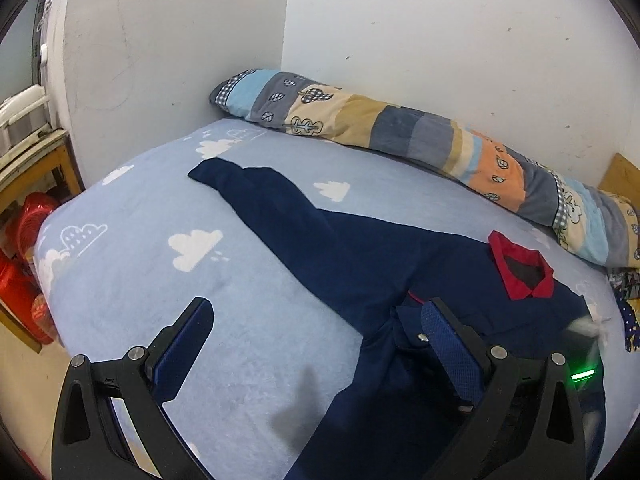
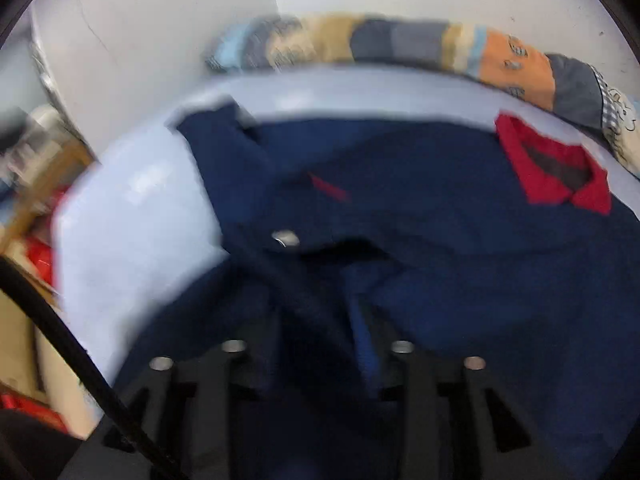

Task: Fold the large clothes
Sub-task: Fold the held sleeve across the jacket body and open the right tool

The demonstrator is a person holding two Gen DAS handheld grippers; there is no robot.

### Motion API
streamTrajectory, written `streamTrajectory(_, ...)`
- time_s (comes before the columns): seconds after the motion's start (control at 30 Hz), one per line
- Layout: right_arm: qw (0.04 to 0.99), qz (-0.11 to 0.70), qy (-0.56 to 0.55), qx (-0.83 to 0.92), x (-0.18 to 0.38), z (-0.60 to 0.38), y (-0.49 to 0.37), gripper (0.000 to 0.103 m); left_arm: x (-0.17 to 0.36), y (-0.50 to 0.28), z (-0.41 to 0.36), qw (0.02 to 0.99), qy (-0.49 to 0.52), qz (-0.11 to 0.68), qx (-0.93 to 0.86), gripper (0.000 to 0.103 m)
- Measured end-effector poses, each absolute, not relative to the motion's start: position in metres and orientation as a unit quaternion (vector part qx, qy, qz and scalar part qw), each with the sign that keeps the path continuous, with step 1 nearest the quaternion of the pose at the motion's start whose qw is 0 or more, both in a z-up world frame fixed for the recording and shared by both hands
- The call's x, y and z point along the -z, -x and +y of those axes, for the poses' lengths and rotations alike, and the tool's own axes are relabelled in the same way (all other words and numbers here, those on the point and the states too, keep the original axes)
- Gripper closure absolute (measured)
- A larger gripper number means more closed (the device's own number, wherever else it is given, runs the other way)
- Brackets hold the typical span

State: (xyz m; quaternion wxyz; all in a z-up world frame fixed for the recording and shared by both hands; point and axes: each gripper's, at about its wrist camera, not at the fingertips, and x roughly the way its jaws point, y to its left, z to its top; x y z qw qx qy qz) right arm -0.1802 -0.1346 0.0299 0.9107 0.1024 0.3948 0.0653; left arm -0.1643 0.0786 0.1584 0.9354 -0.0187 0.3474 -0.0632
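Lying collar-right, the jacket [image 1: 380, 264] stretches its sleeve up-left; left tongs [image 1: 320, 320] apart, right tongs [image 2: 316, 320] unclear.

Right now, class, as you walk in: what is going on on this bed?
A person holding a gripper in each hand is folding a navy jacket with a red collar, spread on a cloud-print bed sheet. One sleeve lies stretched toward the far corner. The left gripper hovers open over the jacket's edge. The right gripper sits low over the jacket's middle, but blur hides its jaws. A patchwork quilt roll lines the wall.
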Motion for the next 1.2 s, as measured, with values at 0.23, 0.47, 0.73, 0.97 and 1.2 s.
streamTrajectory(0.23, 0.924, 0.363, -0.040, 0.114, -0.080, -0.247, 0.239, 0.017, -0.155, 0.165, 0.064, 0.932, 0.005, 0.354, 0.076, 0.000)
streamTrajectory(0.47, 0.825, 0.525, -0.114, 0.178, 0.028, -0.339, 0.259, 0.016, -0.144, 0.162, 0.050, 0.929, -0.024, 0.362, 0.076, 0.000)
streamTrajectory(0.73, 0.872, 0.462, -0.076, 0.140, -0.028, -0.310, 0.259, 0.011, -0.129, 0.148, 0.046, 0.918, -0.020, 0.390, 0.075, 0.000)
streamTrajectory(0.97, 0.846, 0.526, -0.033, 0.080, 0.004, -0.267, 0.247, 0.012, -0.119, 0.133, 0.051, 0.906, -0.022, 0.416, 0.073, 0.000)
streamTrajectory(1.2, 0.885, 0.455, -0.096, 0.036, -0.060, -0.263, 0.278, 0.012, -0.134, 0.074, 0.149, 0.899, 0.113, 0.423, 0.025, 0.000)
